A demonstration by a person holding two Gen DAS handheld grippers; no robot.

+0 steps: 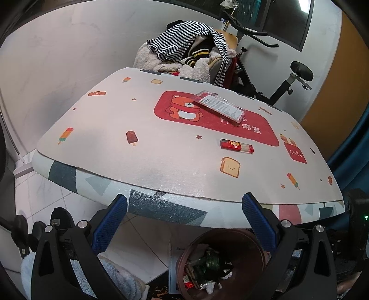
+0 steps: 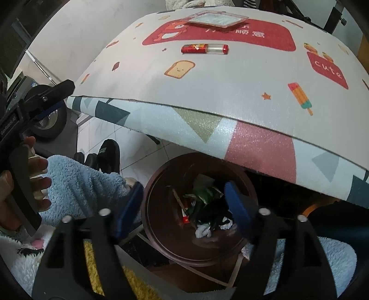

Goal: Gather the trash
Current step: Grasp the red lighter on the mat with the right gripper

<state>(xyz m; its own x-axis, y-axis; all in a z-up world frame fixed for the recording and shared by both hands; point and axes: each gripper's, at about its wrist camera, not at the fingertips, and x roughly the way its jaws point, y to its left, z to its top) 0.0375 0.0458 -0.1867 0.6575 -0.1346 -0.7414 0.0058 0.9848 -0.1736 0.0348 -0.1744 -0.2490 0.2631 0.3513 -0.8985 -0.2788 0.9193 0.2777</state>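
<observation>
A brown round trash bin (image 2: pixel 161 207) stands on the floor under the table's front edge, with wrappers and crumpled tissue (image 2: pixel 203 207) inside. My right gripper (image 2: pixel 183 187) hangs open directly over the bin with nothing between its blue pads. My left gripper (image 1: pixel 184 198) is open and empty in front of the table edge, with the bin (image 1: pixel 253 253) below it. On the table mat (image 1: pixel 138 161) lie a red lighter (image 1: pixel 236 146) and a clear plastic package (image 1: pixel 219 106). The right wrist view also shows the lighter (image 2: pixel 204 49) and the package (image 2: pixel 216 19).
A person's hand (image 2: pixel 34 180) holds the left gripper's handle beside pale blue fleecy legs (image 2: pixel 80 180). Black slippers (image 2: pixel 108 154) sit on the tiled floor. Behind the table are a chair piled with striped clothes (image 1: pixel 189 50) and an exercise bike (image 1: pixel 288 80).
</observation>
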